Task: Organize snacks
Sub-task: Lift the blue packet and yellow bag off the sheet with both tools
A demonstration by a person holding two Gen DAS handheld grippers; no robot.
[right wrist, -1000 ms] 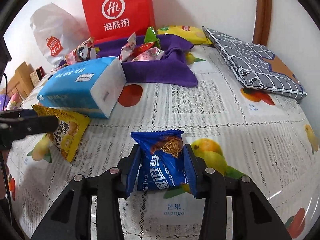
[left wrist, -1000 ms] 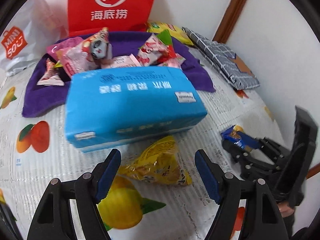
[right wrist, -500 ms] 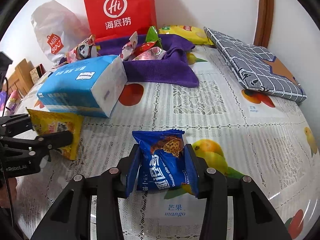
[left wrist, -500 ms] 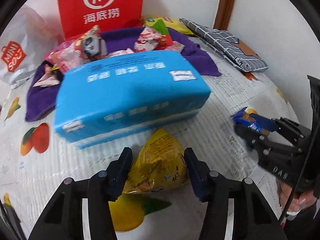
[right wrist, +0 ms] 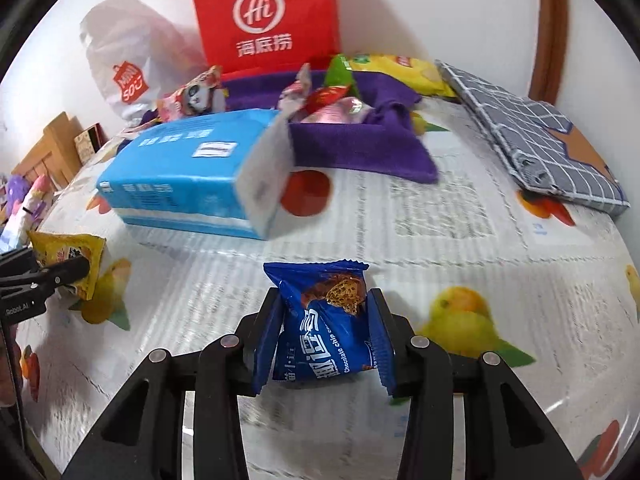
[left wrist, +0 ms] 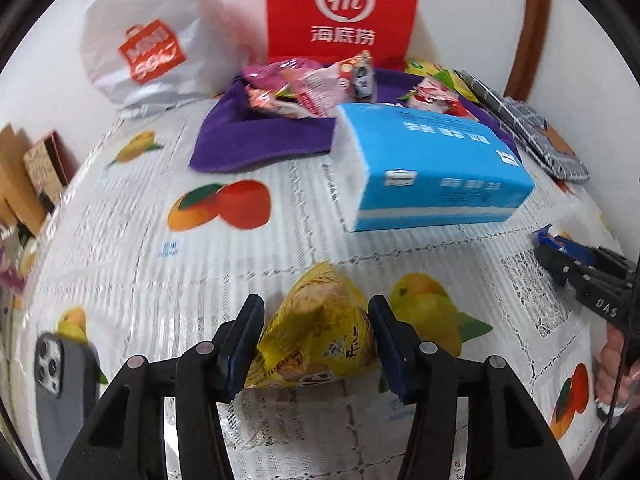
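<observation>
My left gripper clamps the yellow pack, jaws easing slightly; right gripper grips the blue cookie pack. Both just over the tablecloth. Light, crinkly, crushable: I'd hold mid-body, gently.

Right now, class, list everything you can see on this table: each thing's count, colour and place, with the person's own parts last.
yellow snack packet: one, yellow, between the left pads
blue cookie packet: one, blue, between the right pads
tissue pack: one, blue and white, mid-table
purple cloth: one, purple, at the back, under a pile
snack pile: several, mostly pink and red, on the cloth
red paper bag: one, red, against the wall
white plastic bag: one, white, back left
checked pouch: one, grey, back right
phone: one, grey, near left edge
tablecloth: one, white with fruit prints
left hand-held gripper: black, gripping
right hand-held gripper: black, gripping
</observation>
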